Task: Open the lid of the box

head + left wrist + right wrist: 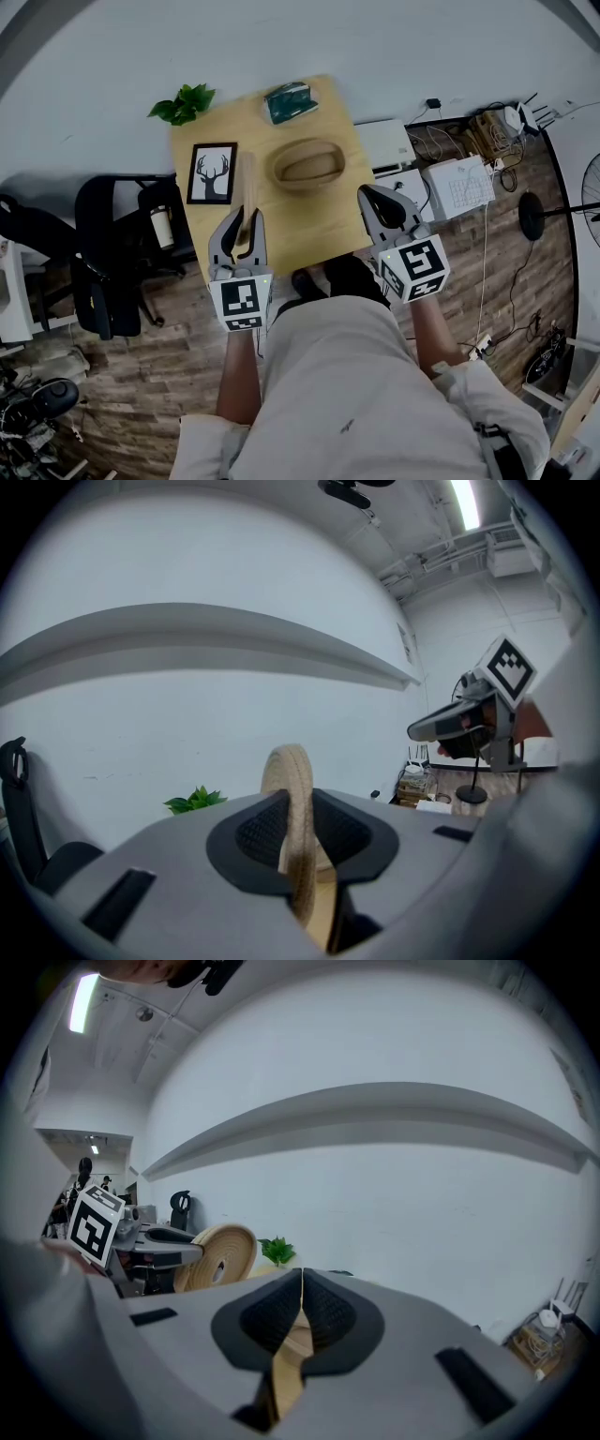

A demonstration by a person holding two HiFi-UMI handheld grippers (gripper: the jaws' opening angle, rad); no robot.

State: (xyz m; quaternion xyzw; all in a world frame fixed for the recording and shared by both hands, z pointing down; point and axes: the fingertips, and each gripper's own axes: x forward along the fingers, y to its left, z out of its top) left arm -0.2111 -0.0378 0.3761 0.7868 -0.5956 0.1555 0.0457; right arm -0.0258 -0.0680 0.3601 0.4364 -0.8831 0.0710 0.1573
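An oval woven box [309, 164] stands open-topped in the middle of the wooden table [323, 225]. Its woven lid [247, 192] is off the box, lifted and standing on edge at the left. My left gripper [240, 225] is shut on it. In the left gripper view the lid's rim [289, 794] sits squeezed between the pads of the left gripper [298, 832]. My right gripper [373, 194] hovers over the table's right edge, beside the box. Its jaws are shut with nothing between them [300, 1309]. From the right gripper view the lid [220, 1253] shows face-on.
A framed deer picture [212, 173] lies at the table's left. A potted plant [184, 103] and a teal object [289, 101] sit at the far edge. A black office chair [112, 253] stands left of the table, white boxes [459, 186] on the floor to the right.
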